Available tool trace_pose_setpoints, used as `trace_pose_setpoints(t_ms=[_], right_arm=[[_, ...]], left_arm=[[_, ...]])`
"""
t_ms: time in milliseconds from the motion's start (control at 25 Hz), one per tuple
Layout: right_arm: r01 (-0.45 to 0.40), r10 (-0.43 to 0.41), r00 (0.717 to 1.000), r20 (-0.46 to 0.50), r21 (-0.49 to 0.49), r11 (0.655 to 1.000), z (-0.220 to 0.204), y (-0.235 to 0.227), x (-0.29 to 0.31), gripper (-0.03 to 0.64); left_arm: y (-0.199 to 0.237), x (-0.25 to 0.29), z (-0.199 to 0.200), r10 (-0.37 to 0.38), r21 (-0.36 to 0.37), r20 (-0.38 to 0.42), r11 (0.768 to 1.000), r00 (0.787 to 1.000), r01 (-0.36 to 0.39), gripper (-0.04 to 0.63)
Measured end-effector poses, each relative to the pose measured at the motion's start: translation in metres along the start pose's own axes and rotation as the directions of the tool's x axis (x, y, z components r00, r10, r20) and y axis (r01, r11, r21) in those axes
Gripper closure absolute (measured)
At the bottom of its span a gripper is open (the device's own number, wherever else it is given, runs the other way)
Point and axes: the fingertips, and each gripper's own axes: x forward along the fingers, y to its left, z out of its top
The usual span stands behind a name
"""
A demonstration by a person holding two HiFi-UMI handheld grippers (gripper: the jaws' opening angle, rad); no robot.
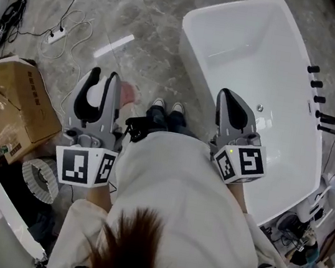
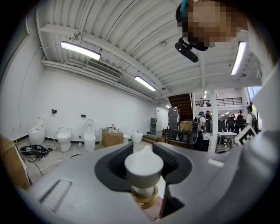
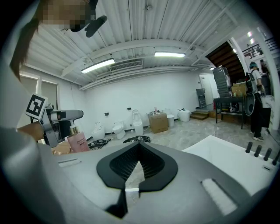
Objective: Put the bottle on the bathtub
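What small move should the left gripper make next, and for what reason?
Probably carry the left gripper sideways toward the bathtub. It is shut on the pink bottle, which hangs over the floor beside the bathtub, not yet on it. The right gripper is shut and empty, so it cannot help yet.

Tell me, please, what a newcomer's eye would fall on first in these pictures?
The large white bathtub fills the right side of the head view, with dark taps along its far rim. At the left, the left tongs are closed on the neck of a pink bottle with a white pump cap, over the marble floor. The right tongs are shut and empty, near the tub's rim.
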Motion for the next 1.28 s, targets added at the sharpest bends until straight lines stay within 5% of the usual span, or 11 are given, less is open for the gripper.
trace_pose_setpoints(t_ms=[640, 1280], right_arm=[[0.098, -0.097, 0.994, -0.05, 0.015, 0.995, -0.013, 0.016, 0.006, 0.62], [0.145, -0.142, 0.984, -0.107, 0.02, 0.989, -0.025, 0.023, 0.024, 0.62]], left_arm=[[0.029, 0.056, -0.028, -0.17, 0.005, -0.058, 0.985, 0.984, 0.17, 0.41], [0.031, 0.131, -0.122, -0.308, 0.002, -0.163, 0.95, 0.937, 0.312, 0.41]])
